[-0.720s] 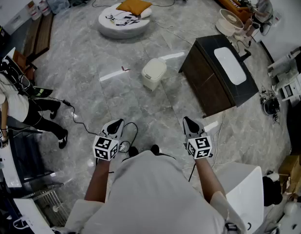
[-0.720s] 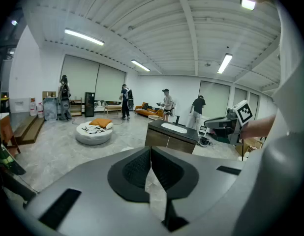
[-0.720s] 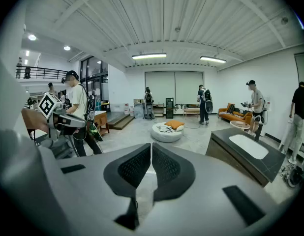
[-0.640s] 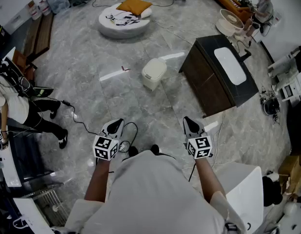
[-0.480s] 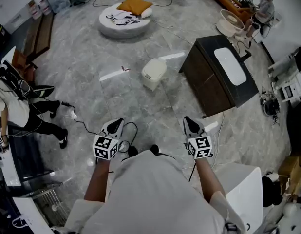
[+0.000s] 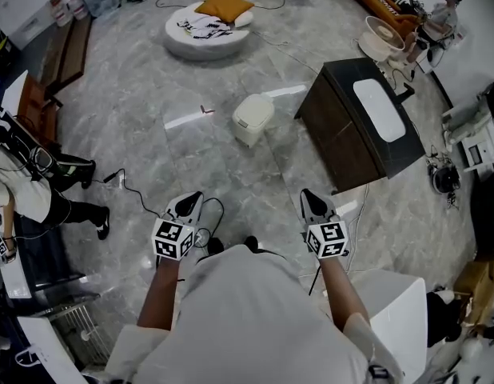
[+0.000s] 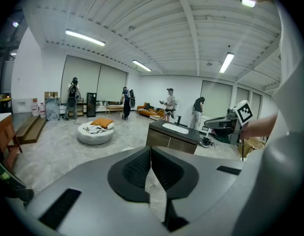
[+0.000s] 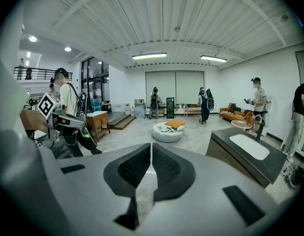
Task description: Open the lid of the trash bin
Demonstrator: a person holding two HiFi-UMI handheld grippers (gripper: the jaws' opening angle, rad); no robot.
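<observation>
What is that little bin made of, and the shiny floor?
The trash bin looks like cream plastic: smooth, matte, with rounded moulded corners. The floor looks like polished grey marble or marble-look tile: pale veins run through it and lamps reflect as bright streaks. I can't tell which.

You are facing the trash bin (image 6: 252, 118) at your 12 o'clock, well ahead: small, cream-white, boxy, standing upright, its lid (image 6: 256, 110) lying shut.

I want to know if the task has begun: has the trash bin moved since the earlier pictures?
No. The trash bin stands in the same spot on the floor, just left of the dark cabinet. Only the head view itself has shifted slightly.
</observation>
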